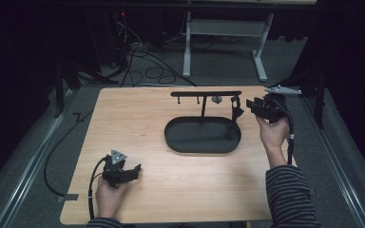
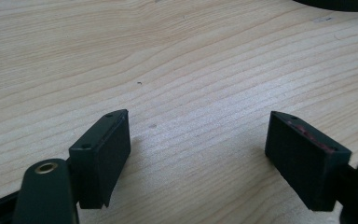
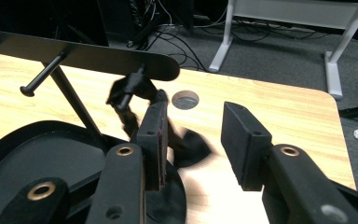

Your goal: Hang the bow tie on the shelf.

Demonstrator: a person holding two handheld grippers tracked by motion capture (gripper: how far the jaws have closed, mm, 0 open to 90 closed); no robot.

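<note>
The left gripper (image 1: pixel 135 169) rests open on the counter (image 1: pixel 171 190); the right gripper (image 1: pixel 253 105), fingers apart beside the stand (image 1: pixel 204 93), should withdraw gently from the hung black item (image 1: pixel 236 110).

- The small black thing (image 3: pixel 135 91) hanging from the stand's bar (image 3: pixel 79 53) is motion-blurred at centre frame; its shape cannot be told.
- The dark tray (image 2: pixel 340 3) is cut off by the upper right edge.
- The bar runs off the left edge.

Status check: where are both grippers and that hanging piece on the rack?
Left gripper open, idle on table. Right gripper open beside rack. Black item hangs on end peg. Nothing blocking.
</note>
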